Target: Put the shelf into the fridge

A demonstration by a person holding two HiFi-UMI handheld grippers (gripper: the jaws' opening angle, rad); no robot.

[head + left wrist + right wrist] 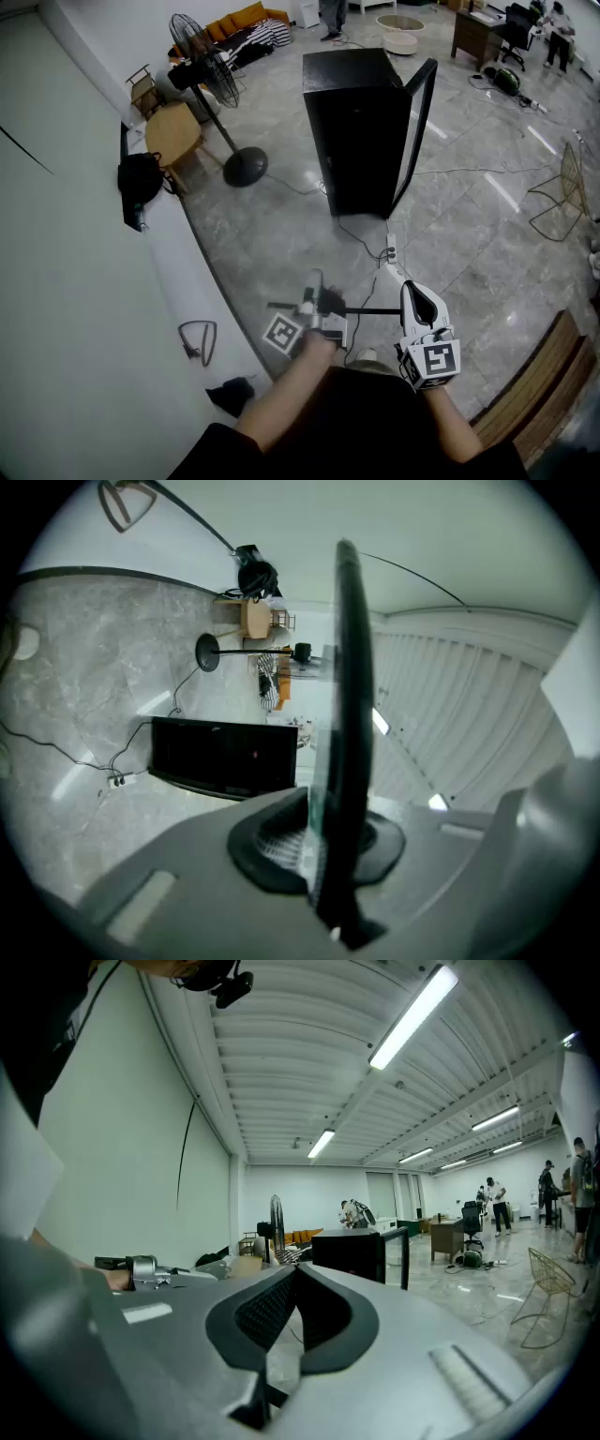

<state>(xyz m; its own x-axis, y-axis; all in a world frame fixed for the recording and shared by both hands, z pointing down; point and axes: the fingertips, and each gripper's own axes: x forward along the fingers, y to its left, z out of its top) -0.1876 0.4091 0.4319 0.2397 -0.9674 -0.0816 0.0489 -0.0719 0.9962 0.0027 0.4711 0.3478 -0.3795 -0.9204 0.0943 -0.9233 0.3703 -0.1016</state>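
The black fridge (356, 131) stands on the marble floor ahead, its glass door (415, 131) swung open to the right. It also shows in the left gripper view (223, 757) and the right gripper view (349, 1252). My left gripper (322, 305) is shut on the shelf (375, 310), a thin glass pane in a black frame, seen edge-on. In the left gripper view the shelf (352, 696) runs upright between the pads of the left gripper (323, 832). My right gripper (413, 292) hovers beside the shelf's right end. In its own view the right gripper (292, 1277) is shut on nothing.
A standing fan (211, 80), a round wooden table (173, 131) and a black bag (139, 178) line the white wall at left. A power strip (392, 248) with cables lies before the fridge. A wire chair (565, 187) stands at right, a wooden bench (544, 375) nearer.
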